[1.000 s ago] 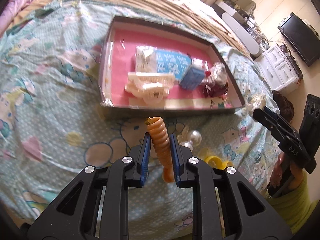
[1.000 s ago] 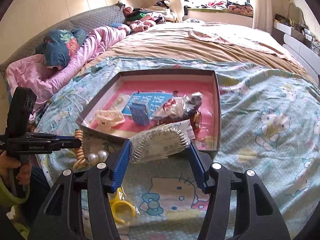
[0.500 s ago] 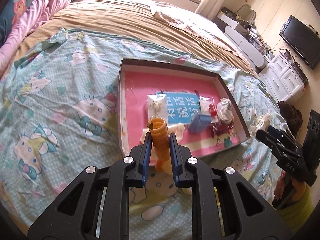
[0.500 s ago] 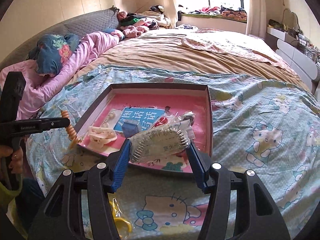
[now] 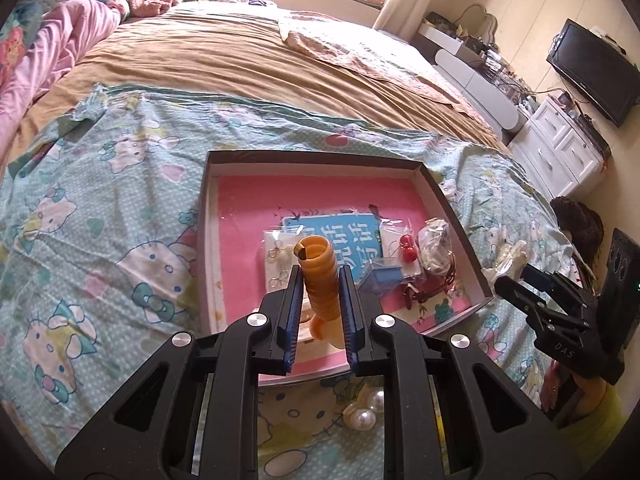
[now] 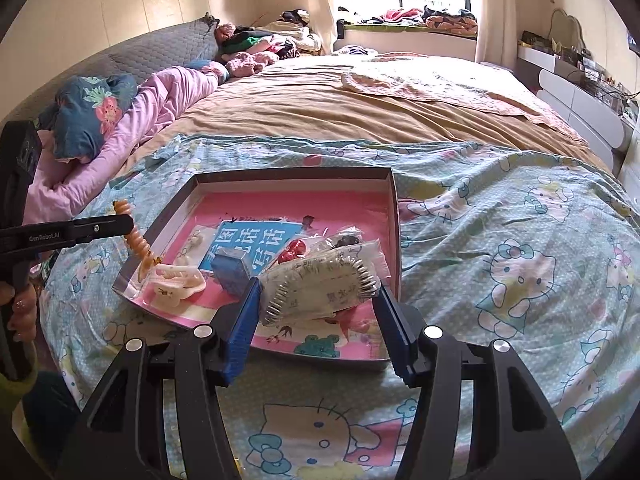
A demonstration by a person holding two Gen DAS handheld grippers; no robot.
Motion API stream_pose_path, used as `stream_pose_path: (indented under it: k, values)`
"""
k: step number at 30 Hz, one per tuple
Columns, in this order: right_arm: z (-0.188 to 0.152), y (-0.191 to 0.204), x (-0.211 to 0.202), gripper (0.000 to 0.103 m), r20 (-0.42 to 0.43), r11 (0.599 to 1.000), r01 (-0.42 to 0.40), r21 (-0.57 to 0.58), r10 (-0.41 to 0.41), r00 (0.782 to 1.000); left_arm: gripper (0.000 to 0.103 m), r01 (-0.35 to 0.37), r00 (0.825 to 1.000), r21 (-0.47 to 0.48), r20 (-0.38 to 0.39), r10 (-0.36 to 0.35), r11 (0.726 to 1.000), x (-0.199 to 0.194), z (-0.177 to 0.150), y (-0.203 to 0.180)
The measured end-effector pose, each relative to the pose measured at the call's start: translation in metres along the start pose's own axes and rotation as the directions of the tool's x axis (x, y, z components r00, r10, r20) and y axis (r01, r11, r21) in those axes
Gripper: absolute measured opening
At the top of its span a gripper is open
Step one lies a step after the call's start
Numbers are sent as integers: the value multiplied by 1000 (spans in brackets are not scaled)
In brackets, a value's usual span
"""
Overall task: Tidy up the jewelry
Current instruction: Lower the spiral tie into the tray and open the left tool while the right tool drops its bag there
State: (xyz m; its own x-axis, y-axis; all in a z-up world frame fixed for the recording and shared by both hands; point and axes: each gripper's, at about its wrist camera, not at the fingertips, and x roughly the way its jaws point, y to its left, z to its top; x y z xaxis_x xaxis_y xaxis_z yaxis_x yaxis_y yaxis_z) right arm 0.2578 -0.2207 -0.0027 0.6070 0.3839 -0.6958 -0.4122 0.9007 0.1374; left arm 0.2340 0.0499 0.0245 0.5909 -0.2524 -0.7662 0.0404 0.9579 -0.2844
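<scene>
An orange spiral hair tie (image 5: 320,280) stands nearly upright, pinched at its middle, over the near edge of a shallow pink-lined box (image 5: 452,212) on the bed. A bagged silver comb (image 6: 320,284) hangs over the box's near right corner. Two pearls (image 5: 366,410) lie outside, just beside the box.

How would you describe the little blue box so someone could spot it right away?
On the bed lies a shallow tray with a pink floor. Near its front edge, the small blue box sits beside the white hair clip, the only solid blue block there.
</scene>
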Motion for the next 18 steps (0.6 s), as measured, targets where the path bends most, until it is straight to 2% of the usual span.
stream_pose_path:
  k: [9, 18]
  values:
    - [-7, -2, 23, 55, -66, 998, 57, -13, -58, 996, 11, -5, 999, 3, -38, 5, 1000, 22, 0, -1]
    - [-16, 1, 38, 58, -127, 999, 52, -2, -52, 991, 12, -28, 999, -9, -47, 27, 1000, 27, -1, 6]
